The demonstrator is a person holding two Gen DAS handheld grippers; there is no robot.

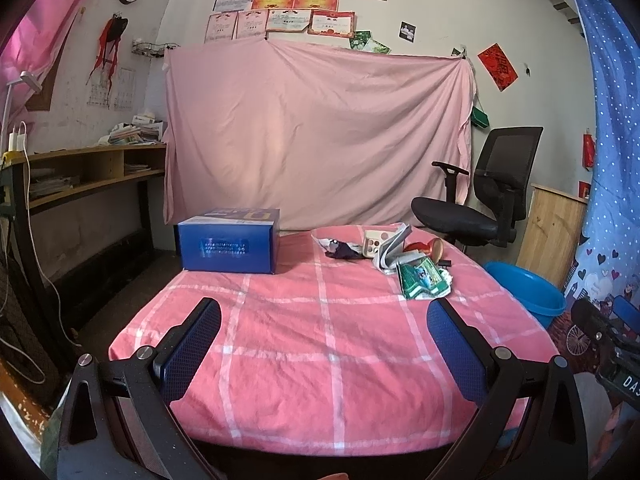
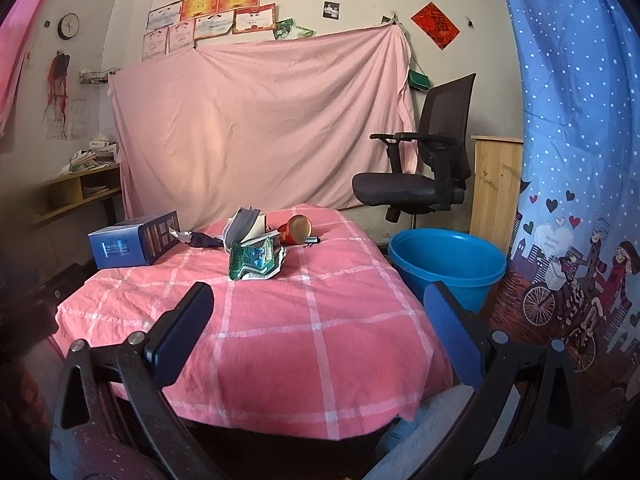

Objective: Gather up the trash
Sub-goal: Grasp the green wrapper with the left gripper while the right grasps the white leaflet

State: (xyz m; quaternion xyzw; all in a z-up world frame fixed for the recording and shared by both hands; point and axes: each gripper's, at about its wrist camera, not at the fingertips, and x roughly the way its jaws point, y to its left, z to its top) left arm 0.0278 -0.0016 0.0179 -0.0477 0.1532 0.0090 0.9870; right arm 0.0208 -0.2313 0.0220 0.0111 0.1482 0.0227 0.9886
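Note:
A heap of trash lies at the far right of the pink checked table (image 1: 328,344) (image 2: 304,332): a green wrapper (image 1: 423,279) (image 2: 253,261), folded papers (image 1: 394,248) (image 2: 245,227), a red cup on its side (image 1: 430,249) (image 2: 295,230), a dark crumpled scrap (image 1: 340,251) (image 2: 204,239) and a cream box with round holes (image 1: 372,243). A blue basin (image 1: 528,288) (image 2: 448,266) stands on the floor to the table's right. My left gripper (image 1: 324,312) and right gripper (image 2: 318,296) are both open and empty, hovering over the table's near edge, well short of the heap.
A blue cardboard box (image 1: 229,242) (image 2: 134,240) sits at the table's far left corner. A black office chair (image 1: 484,196) (image 2: 420,164) stands behind the basin. A pink sheet covers the back wall, a wooden shelf desk (image 1: 92,172) is at left, a blue patterned curtain (image 2: 572,160) at right.

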